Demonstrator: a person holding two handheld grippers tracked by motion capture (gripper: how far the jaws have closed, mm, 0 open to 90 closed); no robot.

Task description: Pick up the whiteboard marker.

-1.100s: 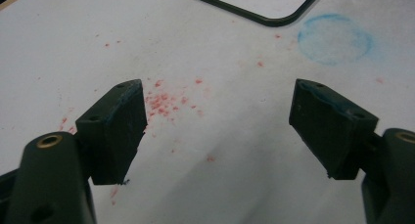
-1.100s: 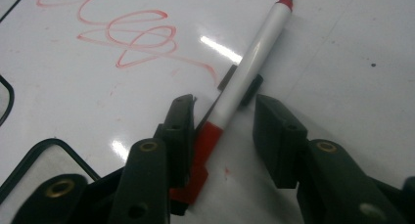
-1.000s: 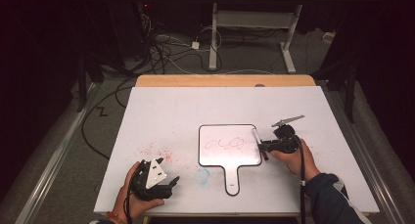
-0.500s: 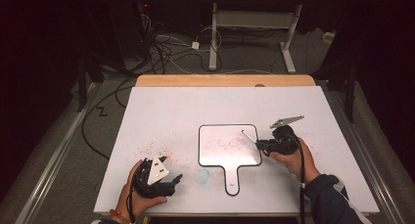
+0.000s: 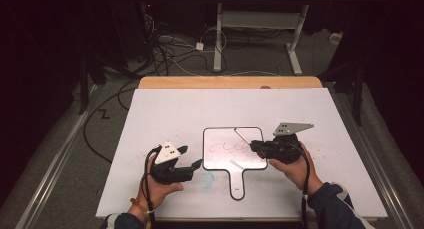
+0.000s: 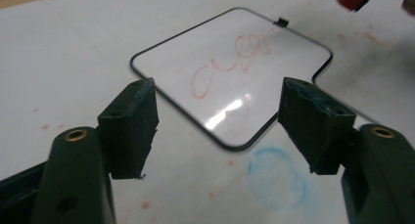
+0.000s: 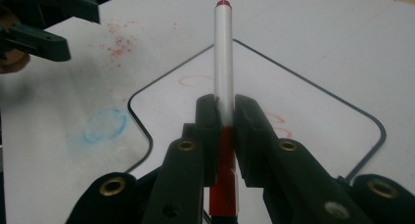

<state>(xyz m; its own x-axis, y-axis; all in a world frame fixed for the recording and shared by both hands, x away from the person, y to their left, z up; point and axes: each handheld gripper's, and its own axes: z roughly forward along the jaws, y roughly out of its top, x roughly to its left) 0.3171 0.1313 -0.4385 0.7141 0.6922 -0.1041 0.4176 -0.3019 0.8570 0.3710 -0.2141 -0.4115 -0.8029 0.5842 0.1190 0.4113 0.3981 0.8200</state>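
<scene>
A paddle-shaped whiteboard (image 5: 235, 156) with a red scribble (image 6: 230, 62) lies flat on the white tabletop (image 5: 165, 114). My right gripper (image 5: 254, 146) hovers over the board's right edge, shut on a white marker (image 7: 223, 53) with a red tip, which points out over the board. Its jaws have tightened a little on the marker. My left gripper (image 5: 191, 157) sits just left of the board, above the table. Its jaws have just been closing but still stand wide apart, with nothing between the pads (image 6: 132, 116). The board (image 6: 293, 53) lies beyond them.
A faint blue smudge (image 5: 207, 179) marks the table beside the board's handle (image 5: 237, 186). Red specks (image 7: 117, 48) dot the left part. A wooden strip (image 5: 230, 82) runs along the far edge. Cables and desk legs (image 5: 217, 44) are on the floor behind.
My left gripper has risen and moved right toward the board, its jaws narrowing slightly. My right gripper has lifted and carried the marker left over the board.
</scene>
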